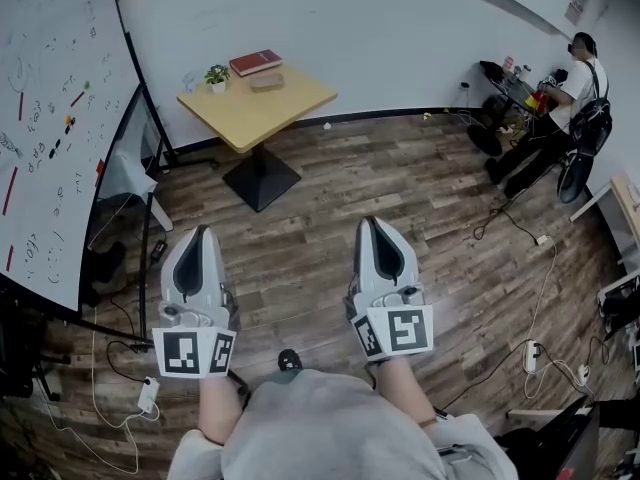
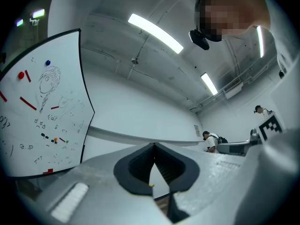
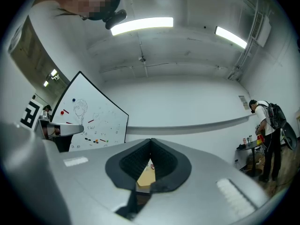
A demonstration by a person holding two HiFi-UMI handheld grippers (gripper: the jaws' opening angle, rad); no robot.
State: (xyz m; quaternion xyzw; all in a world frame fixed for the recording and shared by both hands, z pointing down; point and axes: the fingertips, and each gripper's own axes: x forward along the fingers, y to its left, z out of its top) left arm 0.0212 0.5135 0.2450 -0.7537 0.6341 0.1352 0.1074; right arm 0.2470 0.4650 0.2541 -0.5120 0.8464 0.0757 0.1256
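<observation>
My left gripper [image 1: 201,232] and right gripper [image 1: 371,222] are held side by side over the wood floor, both pointing away from me toward a small wooden table [image 1: 272,110]. Both are shut, with the tips touching and nothing between them. In the left gripper view the left gripper [image 2: 153,145] points at a white wall. In the right gripper view the right gripper [image 3: 150,140] frames a bit of the wooden table [image 3: 146,175] in the gap under its tips. On the table lie a red book [image 1: 256,62], a small potted plant [image 1: 216,75] and a brown object [image 1: 267,82].
A whiteboard [image 1: 50,118] on a black stand fills the left side. A person [image 1: 575,78] stands at a cluttered desk at the far right. Cables and a power strip [image 1: 148,396] lie on the floor at the left and right.
</observation>
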